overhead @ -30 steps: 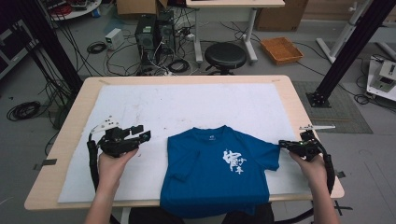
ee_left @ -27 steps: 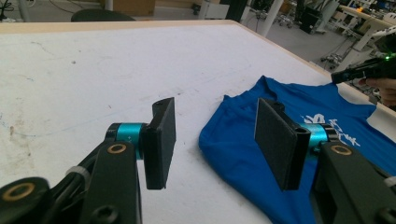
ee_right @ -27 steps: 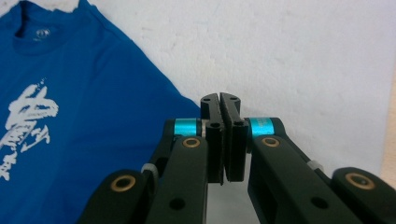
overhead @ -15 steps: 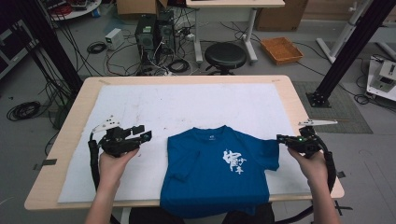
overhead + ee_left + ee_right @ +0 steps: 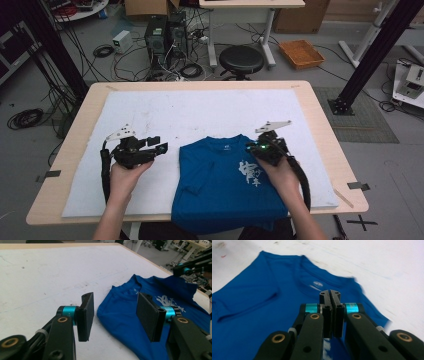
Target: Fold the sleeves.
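The blue T-shirt (image 5: 225, 185) is judged light, soft and limp, best pinched at a sleeve hem or shoulder seam (thin fabric slips). It is spread at lower centre of the high view. The right gripper (image 5: 261, 148), jaws together, is seen over its right shoulder; the left gripper (image 5: 159, 145), jaws apart and empty, is held left of it.

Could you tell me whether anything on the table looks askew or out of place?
Yes: the blue T-shirt lies partly folded, its hem hanging over the near edge of the table, and the white mat is scuffed.
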Action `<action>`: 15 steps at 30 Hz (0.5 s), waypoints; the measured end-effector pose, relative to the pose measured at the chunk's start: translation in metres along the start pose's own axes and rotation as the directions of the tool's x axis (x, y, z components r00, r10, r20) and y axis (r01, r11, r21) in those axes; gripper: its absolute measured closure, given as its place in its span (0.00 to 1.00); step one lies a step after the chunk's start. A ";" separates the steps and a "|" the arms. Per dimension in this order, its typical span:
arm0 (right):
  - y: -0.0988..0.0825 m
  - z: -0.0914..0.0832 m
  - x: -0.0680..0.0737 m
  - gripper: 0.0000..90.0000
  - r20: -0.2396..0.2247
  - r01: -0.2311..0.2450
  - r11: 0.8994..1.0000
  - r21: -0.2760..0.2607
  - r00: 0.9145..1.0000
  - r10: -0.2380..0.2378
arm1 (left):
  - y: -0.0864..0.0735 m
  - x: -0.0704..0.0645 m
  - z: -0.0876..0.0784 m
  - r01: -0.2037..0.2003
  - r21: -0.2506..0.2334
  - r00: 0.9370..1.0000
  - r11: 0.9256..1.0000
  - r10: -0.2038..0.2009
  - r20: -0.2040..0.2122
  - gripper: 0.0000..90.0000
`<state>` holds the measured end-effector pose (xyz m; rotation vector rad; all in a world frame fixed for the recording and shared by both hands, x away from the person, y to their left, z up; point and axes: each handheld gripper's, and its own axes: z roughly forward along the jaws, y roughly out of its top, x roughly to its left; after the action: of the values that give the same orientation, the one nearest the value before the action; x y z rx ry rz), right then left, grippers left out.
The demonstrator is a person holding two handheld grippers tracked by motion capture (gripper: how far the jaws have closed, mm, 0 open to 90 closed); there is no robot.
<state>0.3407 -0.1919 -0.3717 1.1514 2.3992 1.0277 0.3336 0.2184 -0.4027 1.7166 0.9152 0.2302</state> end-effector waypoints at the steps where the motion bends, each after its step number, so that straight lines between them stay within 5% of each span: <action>1: 0.003 0.005 0.004 0.96 -0.011 0.012 1.000 -0.001 1.000 -0.012 | 0.000 0.000 0.001 -0.002 0.004 1.000 1.000 0.002 0.003 0.54; 5: 0.003 0.002 0.006 0.86 -0.035 0.030 0.998 -0.063 0.999 -0.033 | -0.002 0.000 0.004 0.001 0.016 1.000 1.000 -0.001 0.012 0.54; 10: -0.017 -0.024 -0.018 0.84 -0.040 -0.017 0.991 -0.136 0.999 0.012 | -0.002 0.000 0.005 0.002 0.018 1.000 1.000 -0.002 0.013 0.53; 15: -0.052 -0.033 -0.031 0.84 -0.035 -0.039 0.993 -0.115 0.999 0.035 | -0.002 -0.002 0.008 0.000 0.023 1.000 1.000 0.000 0.016 0.53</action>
<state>0.3139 -0.2542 -0.3866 1.1510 2.3169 1.1896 0.3358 0.2110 -0.4067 1.7372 0.9092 0.2059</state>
